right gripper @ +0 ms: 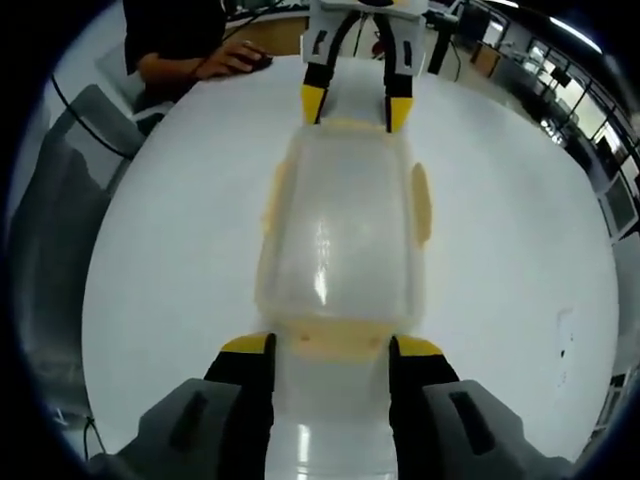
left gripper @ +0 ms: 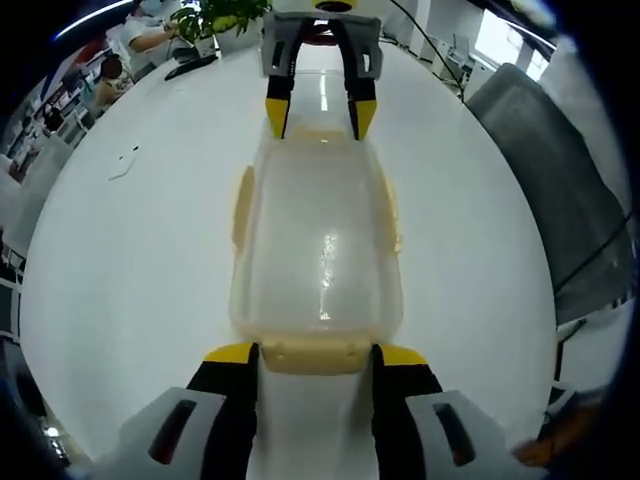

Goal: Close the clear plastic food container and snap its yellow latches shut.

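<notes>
The clear plastic food container [left gripper: 318, 255] is seen lying on a white table [left gripper: 130, 260], with its lid on top and its long axis running between the two grippers. In the left gripper view, the left gripper [left gripper: 316, 352] is set at the near short end of the container, its yellow-tipped jaws standing apart on either side of the yellow end latch [left gripper: 314, 356]; the latch is bracketed rather than squeezed, though whether the jaw tips touch it cannot be told for certain. At the far short end of the container the right gripper [left gripper: 321, 118] is seen, its jaws likewise spread, with the tips at the container's edge. Pale yellow side latches [left gripper: 242, 205] are seen along both long sides of the container.

In the right gripper view the same arrangement is shown from the other end: the right gripper [right gripper: 330, 345] is placed at the near end latch [right gripper: 330, 340], jaws parted around it, and the left gripper [right gripper: 356, 108] is at the far end. Beyond the container, at the table's far edge, a person's hand [right gripper: 232, 58] is resting.
</notes>
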`<state>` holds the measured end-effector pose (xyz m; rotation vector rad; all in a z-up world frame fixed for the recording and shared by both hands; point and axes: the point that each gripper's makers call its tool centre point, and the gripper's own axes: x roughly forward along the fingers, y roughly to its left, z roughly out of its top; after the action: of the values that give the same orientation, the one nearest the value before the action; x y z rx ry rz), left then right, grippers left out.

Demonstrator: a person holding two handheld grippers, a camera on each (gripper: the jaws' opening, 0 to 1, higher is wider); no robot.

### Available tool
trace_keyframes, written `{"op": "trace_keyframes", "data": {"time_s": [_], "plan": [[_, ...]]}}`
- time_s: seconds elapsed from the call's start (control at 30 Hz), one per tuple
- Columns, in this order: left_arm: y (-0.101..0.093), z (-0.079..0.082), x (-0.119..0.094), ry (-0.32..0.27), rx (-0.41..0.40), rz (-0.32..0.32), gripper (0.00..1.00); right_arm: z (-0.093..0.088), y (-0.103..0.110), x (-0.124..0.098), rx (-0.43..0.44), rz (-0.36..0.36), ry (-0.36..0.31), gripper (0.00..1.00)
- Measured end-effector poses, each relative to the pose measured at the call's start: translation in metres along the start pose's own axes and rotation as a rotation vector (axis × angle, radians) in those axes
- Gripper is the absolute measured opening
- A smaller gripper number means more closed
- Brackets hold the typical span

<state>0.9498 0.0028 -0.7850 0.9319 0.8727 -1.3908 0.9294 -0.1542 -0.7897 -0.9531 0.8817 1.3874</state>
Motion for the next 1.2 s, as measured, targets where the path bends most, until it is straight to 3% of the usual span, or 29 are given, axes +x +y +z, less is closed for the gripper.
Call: {"op": "trace_keyframes", "data": {"time_s": [0.9, 1.2], "plan": [[0.001, -0.001, 0.000, 0.017, -0.023, -0.009, 0.33, 0.000, -0.003, -0.003, 0.010, -0.006, 0.038, 0.35], [-0.014, 0.003, -0.028, 0.040, -0.024, -0.003, 0.33, 0.015, 0.002, -0.021, -0.002, 0.015, 0.032, 0.35]]}}
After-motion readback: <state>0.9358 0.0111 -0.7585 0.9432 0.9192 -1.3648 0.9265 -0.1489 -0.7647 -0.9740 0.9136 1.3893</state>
